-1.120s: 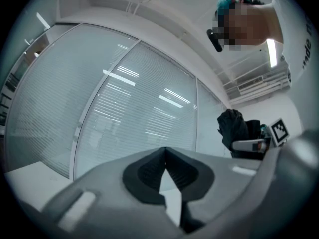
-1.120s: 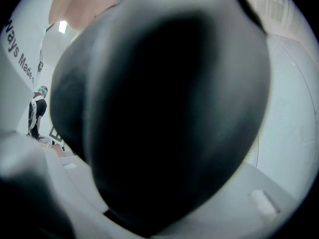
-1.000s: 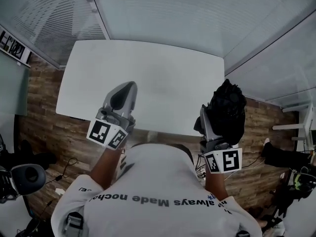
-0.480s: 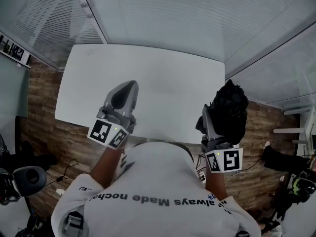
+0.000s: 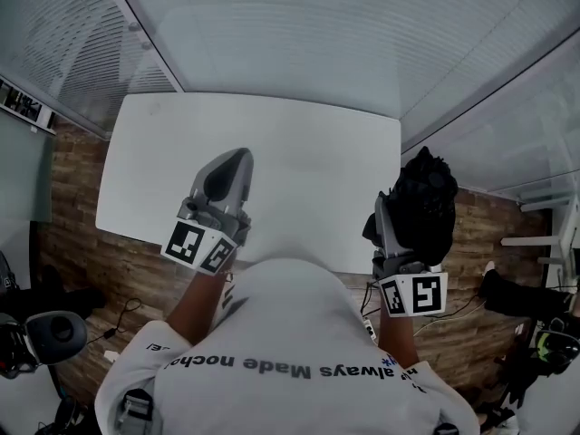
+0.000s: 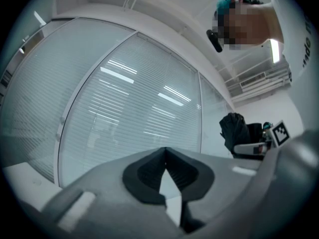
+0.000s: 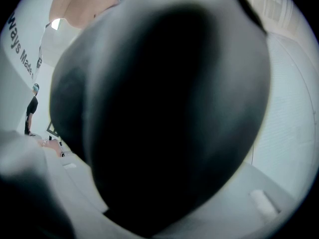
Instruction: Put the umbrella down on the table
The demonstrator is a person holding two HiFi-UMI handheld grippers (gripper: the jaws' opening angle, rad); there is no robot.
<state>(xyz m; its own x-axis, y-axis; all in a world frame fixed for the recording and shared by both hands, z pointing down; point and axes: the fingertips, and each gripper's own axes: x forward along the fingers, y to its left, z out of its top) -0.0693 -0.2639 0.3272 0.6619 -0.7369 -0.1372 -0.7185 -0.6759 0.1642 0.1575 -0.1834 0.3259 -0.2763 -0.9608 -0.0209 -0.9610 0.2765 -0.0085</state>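
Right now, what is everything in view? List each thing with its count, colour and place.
table: one, white, centre of the head view, top bare.
umbrella: one, black, folded, just past the table's right edge, not yet on it.
floor: brown wood planks, around the table.
glass walls: pale, with blinds, behind and right of the table.
cable: one, dark, on the floor at lower left.
bystander: one, dark clothes, far off in the right gripper view.
shirt: one, white with dark print, on the person.
left gripper: one, grey, over the table's near edge, shut, empty.
right gripper: one, grey, closed on the umbrella.
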